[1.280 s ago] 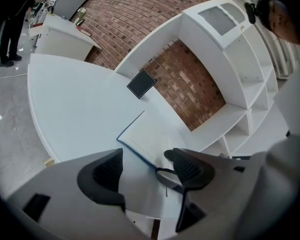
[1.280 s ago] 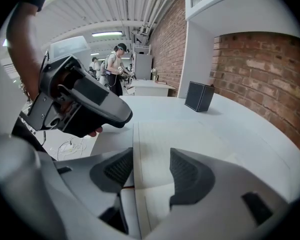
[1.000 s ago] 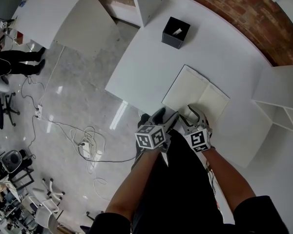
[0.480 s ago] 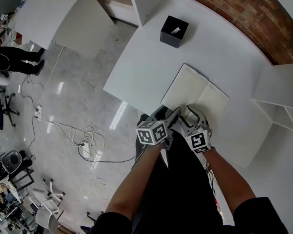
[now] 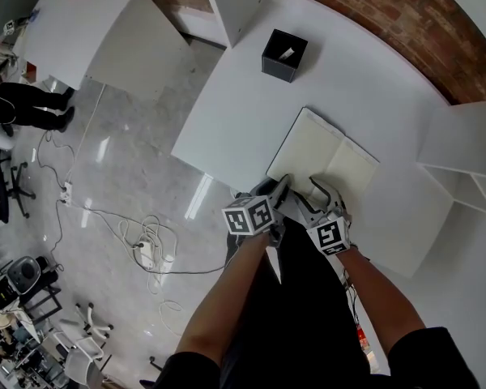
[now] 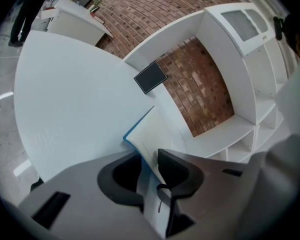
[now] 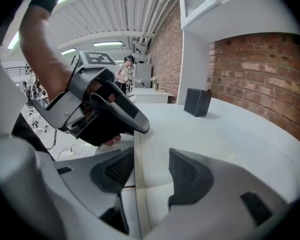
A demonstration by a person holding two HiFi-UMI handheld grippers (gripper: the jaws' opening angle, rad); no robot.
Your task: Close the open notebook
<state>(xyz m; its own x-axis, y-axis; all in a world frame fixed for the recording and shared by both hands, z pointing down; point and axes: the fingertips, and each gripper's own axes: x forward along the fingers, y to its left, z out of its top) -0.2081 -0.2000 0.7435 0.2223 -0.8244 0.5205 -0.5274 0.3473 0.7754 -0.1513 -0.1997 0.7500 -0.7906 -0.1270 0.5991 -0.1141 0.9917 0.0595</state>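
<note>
The open notebook (image 5: 328,156) lies flat on the white table (image 5: 243,104), cream pages up, close to the table's near edge. My left gripper (image 5: 282,188) is at its near left corner. In the left gripper view the jaws are closing, and the blue-edged cover and left leaf (image 6: 147,129) are pinched between the pads of that gripper (image 6: 149,156). My right gripper (image 5: 320,190) sits at the notebook's near edge just right of the left one. Its jaws (image 7: 151,166) stand apart over the page (image 7: 152,139), pressing nothing. The left gripper (image 7: 112,116) shows close by in the right gripper view.
A black open-topped box (image 5: 283,55) stands farther back on the table. White shelf units (image 5: 470,177) flank the right side before a brick wall. Left of the table the floor drops away with cables (image 5: 146,245); a person's legs (image 5: 28,100) show far left.
The left gripper's jaws, wide apart before, have narrowed onto the notebook's near left corner. The right gripper has stayed put.
</note>
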